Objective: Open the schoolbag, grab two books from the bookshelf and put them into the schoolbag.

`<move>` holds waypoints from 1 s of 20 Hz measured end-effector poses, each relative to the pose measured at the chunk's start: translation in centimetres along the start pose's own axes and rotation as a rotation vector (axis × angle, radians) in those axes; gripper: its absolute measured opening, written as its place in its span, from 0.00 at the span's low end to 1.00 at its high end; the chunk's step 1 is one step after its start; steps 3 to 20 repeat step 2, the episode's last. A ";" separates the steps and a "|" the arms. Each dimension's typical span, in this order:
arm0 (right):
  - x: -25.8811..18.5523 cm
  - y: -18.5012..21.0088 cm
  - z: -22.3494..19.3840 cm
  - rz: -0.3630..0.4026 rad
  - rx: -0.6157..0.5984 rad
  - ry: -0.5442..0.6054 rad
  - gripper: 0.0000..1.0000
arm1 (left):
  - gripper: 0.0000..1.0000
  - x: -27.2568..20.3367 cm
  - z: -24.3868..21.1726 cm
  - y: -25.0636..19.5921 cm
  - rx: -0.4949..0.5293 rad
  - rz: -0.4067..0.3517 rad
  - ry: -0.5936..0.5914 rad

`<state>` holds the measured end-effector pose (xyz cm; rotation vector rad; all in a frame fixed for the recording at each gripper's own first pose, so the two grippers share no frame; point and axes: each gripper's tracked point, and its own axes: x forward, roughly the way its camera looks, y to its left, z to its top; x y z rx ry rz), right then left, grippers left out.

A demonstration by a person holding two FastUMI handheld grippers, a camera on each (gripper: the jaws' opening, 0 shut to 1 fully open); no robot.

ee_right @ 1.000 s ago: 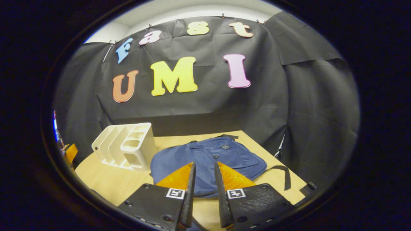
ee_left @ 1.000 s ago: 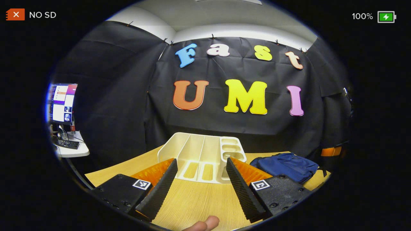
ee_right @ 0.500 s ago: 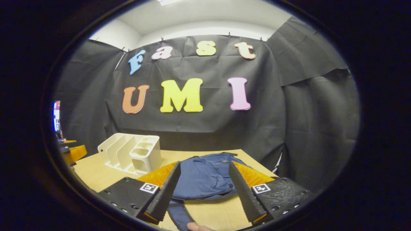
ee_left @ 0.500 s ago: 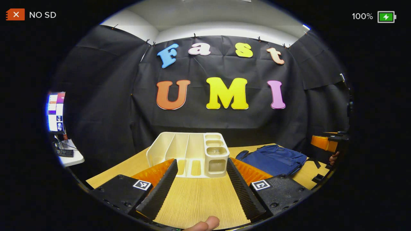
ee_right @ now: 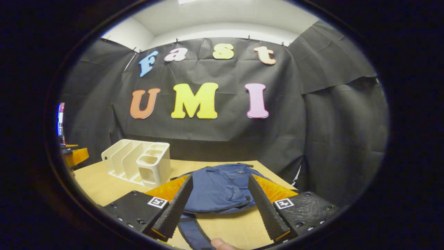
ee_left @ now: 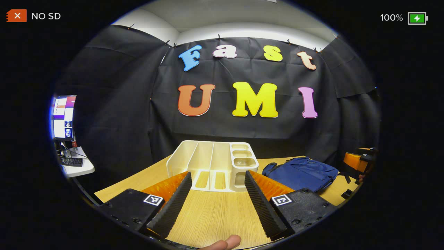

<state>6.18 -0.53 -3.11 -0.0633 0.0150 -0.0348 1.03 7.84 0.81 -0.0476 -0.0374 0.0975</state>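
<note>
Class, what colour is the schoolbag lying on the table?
Dark blue schoolbag, shown best in the right gripper view.

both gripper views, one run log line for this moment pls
left gripper: open, facing white bookshelf | right gripper: open, over blue schoolbag | bag: flat on table | no books seen

I see a light wooden table (ee_left: 215,215) against the black cloth wall (ee_left: 118,114). Off to the left, a lit monitor (ee_left: 63,116) stands over a keyboard (ee_left: 71,161) on a small white desk (ee_left: 81,169).
</note>
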 end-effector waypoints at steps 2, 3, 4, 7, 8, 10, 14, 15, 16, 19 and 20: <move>0.0 0.1 -0.1 -0.006 0.000 0.006 0.99 | 0.98 0.0 0.1 -0.1 -0.007 -0.002 0.001; 0.0 0.1 -0.1 -0.006 0.000 0.006 0.99 | 0.98 0.0 0.1 -0.1 -0.007 -0.002 0.001; 0.0 0.1 -0.1 -0.006 0.000 0.006 0.99 | 0.98 0.0 0.1 -0.1 -0.007 -0.002 0.001; 0.0 0.1 -0.1 -0.006 0.000 0.006 0.99 | 0.98 0.0 0.1 -0.1 -0.007 -0.002 0.001; 0.0 0.1 -0.1 -0.006 0.000 0.006 0.99 | 0.98 0.0 0.1 -0.1 -0.007 -0.002 0.001; 0.0 0.1 -0.1 -0.006 0.000 0.006 0.99 | 0.98 0.0 0.1 -0.1 -0.007 -0.002 0.001; 0.0 0.1 -0.1 -0.006 0.000 0.006 0.99 | 0.98 0.0 0.1 -0.1 -0.007 -0.002 0.001; 0.0 0.1 -0.1 -0.006 0.000 0.006 0.99 | 0.98 0.0 0.1 -0.1 -0.007 -0.002 0.001; 0.0 0.1 -0.1 -0.006 0.000 0.006 0.99 | 0.98 0.0 0.1 -0.1 -0.007 -0.002 0.001; 0.0 0.1 -0.1 -0.006 0.000 0.006 0.99 | 0.98 0.0 0.1 -0.1 -0.007 -0.002 0.001; 0.0 0.1 -0.1 -0.006 0.000 0.006 0.99 | 0.98 0.0 0.1 -0.1 -0.007 -0.002 0.001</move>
